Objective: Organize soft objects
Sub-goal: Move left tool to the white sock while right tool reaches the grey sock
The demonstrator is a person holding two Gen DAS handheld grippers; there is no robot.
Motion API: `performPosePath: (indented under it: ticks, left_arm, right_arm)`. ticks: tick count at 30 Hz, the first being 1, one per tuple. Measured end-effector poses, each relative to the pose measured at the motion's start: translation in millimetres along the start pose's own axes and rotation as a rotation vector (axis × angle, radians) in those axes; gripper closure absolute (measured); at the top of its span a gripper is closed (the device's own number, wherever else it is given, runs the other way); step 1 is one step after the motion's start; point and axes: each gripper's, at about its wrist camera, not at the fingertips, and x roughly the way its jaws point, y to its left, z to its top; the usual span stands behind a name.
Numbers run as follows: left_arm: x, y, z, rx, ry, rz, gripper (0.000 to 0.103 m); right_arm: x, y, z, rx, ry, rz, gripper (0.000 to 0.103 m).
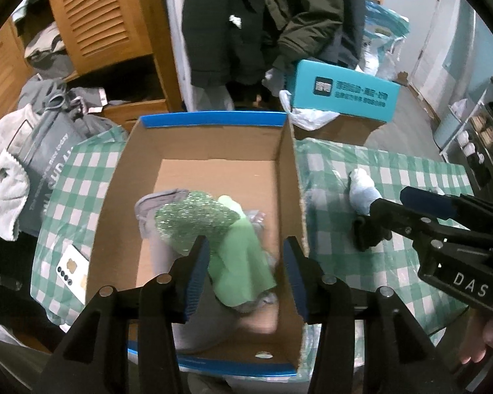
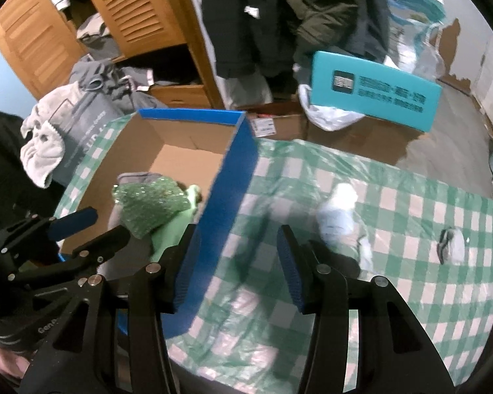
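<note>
An open cardboard box with blue edges sits on the green checked tablecloth. Inside lie a sparkly green soft item, a plain green cloth and a grey cloth. My left gripper is open above the box, over the green cloth, holding nothing. My right gripper is open over the tablecloth, just right of the box's blue wall. A white-blue soft item lies ahead of it, also in the left wrist view. A small white-dark item lies farther right.
A phone lies on the cloth left of the box. A grey bag with a white towel stands at left. A teal box, plastic bags, hanging coats and a wooden wardrobe stand behind the table.
</note>
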Motion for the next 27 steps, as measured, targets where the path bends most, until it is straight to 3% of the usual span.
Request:
performPosePath:
  ticks: [13, 16, 27]
  left_arm:
    - [10, -47, 3, 0.082, 0.025, -0.011, 0.051]
    - [14, -57, 3, 0.101, 0.035, -0.008, 0.051]
    - [33, -90, 5, 0.137, 0.091, -0.030, 0.049]
  right_arm:
    - [-19, -66, -21, 0.116, -0.012, -0.078, 0.053]
    - [-24, -80, -26, 0.141, -0.018, -0.096, 0.045]
    - [-38, -130, -43, 0.219, -0.036, -0.144, 0.045]
